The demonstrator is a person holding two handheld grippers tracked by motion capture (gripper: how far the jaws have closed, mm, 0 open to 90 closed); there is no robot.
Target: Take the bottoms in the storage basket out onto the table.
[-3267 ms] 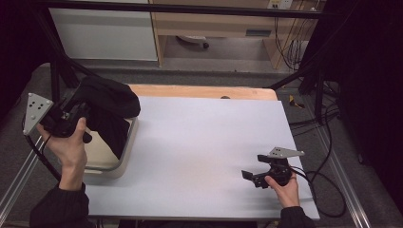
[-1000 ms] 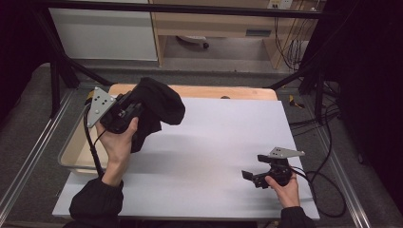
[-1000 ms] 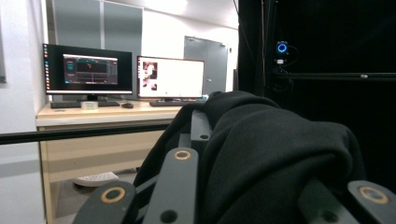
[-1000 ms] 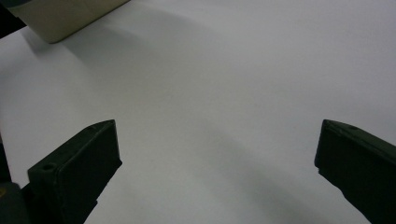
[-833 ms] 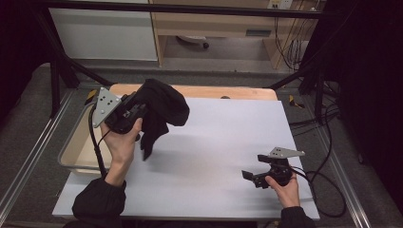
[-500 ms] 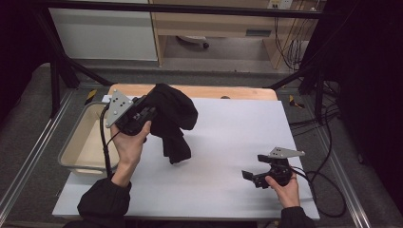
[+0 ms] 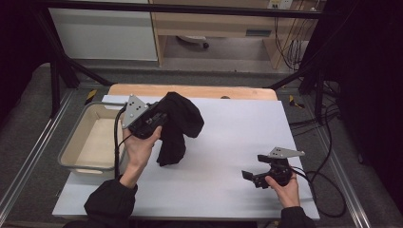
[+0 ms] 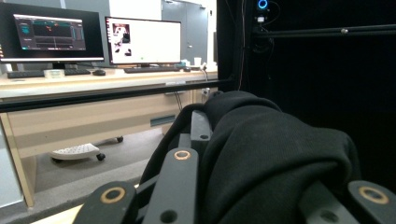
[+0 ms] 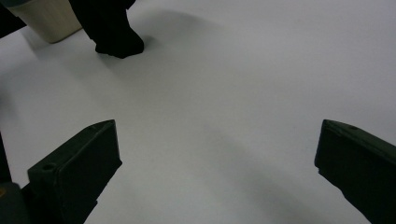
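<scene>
In the high view the left hand-held gripper [image 7: 159, 119] now sits left of centre in the frame, over the white desk [image 7: 228, 142], pinching a bunched black garment [image 7: 183, 118]. A few seconds ago that same bundle hung over the beige tub [image 7: 78, 137] at the left edge; since then it has been carried rightward in stages and a little downward, and the tub now stands empty of it. Most of the cloth is balled up at the jaws, while one loose end hangs down, its tip at or just above the desk near the middle left of the frame. In the left gripper view the jaws are pressed onto thick folds of the fabric [image 8: 275, 163], which bulges up over them.

The right hand-held gripper [image 7: 252, 176] has not shifted: it rests low at the lower right of the high view, well apart from the garment. The right gripper view shows its jaws spread wide with only bare desk [image 9: 224, 93] between them, and the dangling cloth end [image 9: 114, 39] at the upper left.

The garment is out of the tub and over open desk, so laying it down and spreading it likely comes next, with the idle right hand-held gripper free to take an edge.
</scene>
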